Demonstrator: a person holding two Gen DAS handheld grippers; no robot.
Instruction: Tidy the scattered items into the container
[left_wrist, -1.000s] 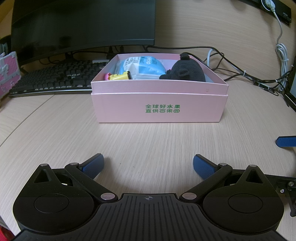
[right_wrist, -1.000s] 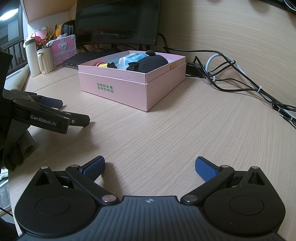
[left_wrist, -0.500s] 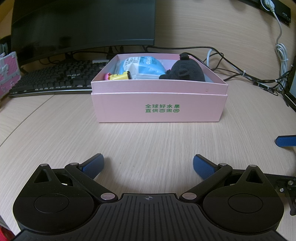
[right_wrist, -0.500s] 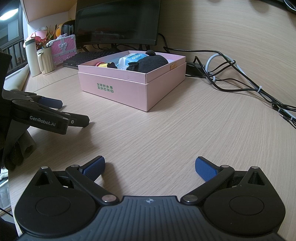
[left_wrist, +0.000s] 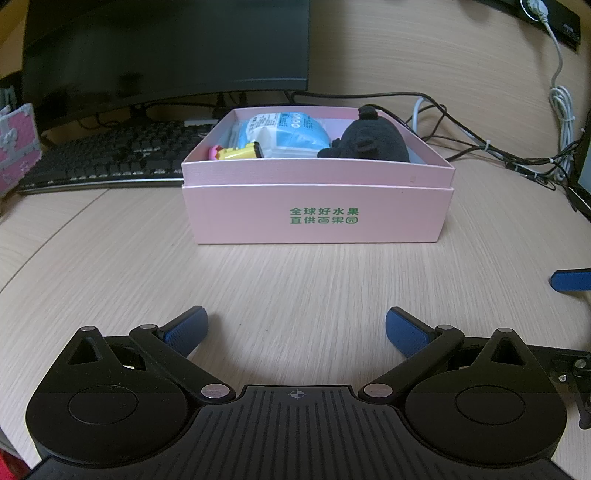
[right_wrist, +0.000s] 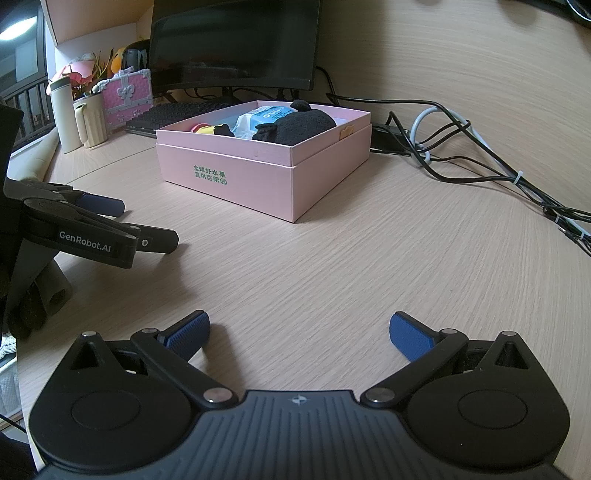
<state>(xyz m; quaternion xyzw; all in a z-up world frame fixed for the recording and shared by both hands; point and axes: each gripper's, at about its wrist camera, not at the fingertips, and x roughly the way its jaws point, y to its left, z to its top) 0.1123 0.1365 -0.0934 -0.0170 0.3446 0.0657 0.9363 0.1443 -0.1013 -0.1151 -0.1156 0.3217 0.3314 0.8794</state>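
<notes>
The pink box (left_wrist: 317, 214) sat on the wooden desk (left_wrist: 295, 288), open at the top, with green printed characters on its front wall. Its near wall hid the lower part of everything inside. Only the tops showed: a black plush toy (left_wrist: 365, 142) at the right, a blue and white packet (left_wrist: 284, 134) in the middle, and a small yellow and pink item (left_wrist: 236, 152) at the left, too cut off to identify. The floor of the box could not be seen in either view.

The left gripper (left_wrist: 295, 328) hovered low over bare desk in front of the box, its blue-padded fingers spread wide apart with nothing between them. The right gripper (right_wrist: 299, 332) was likewise spread wide and empty, further to the right of the box and angled toward its corner.

The left wrist view caught only a blue fingertip of the right gripper at its right edge. The right wrist view showed far more of the left gripper, seen from the side, with white lettering on its black arm and a gloved hand (right_wrist: 33, 299) partly hidden below it. That view alone also showed a pink chest (right_wrist: 127, 94), a white flask (right_wrist: 65, 114) and a cream jug (right_wrist: 90, 123) at the back left, and a small tab on the box's right wall. A dark monitor (left_wrist: 166, 48), a keyboard (left_wrist: 110, 158) and loose cables (right_wrist: 461, 155) lay behind the box.
</notes>
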